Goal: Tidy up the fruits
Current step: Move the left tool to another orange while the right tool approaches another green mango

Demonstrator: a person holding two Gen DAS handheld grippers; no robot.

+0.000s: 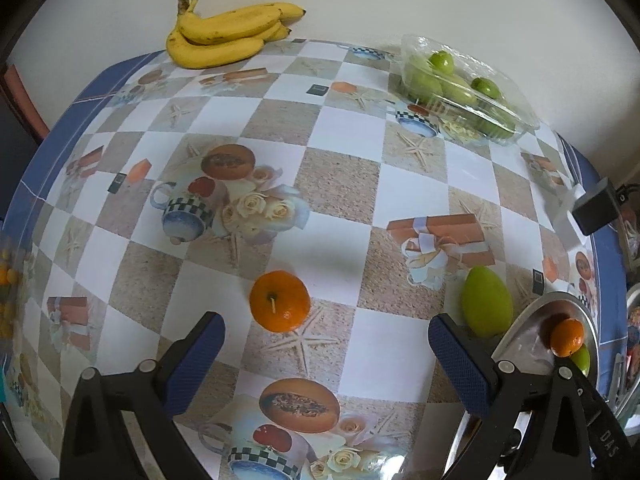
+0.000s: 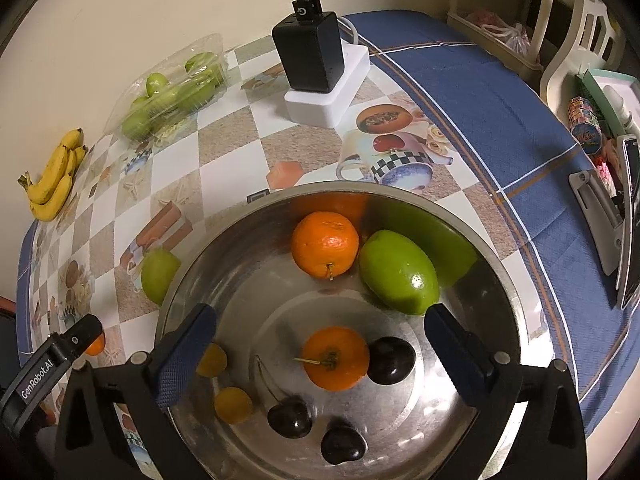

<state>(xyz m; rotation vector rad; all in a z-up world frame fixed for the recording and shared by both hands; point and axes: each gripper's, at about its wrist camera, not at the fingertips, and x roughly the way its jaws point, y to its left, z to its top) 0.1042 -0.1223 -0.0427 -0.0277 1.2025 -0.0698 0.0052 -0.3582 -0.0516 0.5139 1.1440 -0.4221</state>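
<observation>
Orange skin marks our next pick: the tangerine (image 1: 280, 301) lies on the tablecloth (image 1: 340, 184) at twelve o'clock of the left gripper (image 1: 326, 354), whose jaws gape empty. We should drop straight over it and close gently. The right gripper (image 2: 320, 344), also wide open and empty, hangs over the steel bowl (image 2: 516, 300). Only the right view shows the cherries (image 2: 290, 416) in the bowl; only the left shows that tangerine whole.

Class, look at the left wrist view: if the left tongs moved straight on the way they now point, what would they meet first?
Probably the orange lying on the tablecloth; it sits just ahead of the open left tongs, a little toward the left finger. Depth is hard to judge.
</observation>
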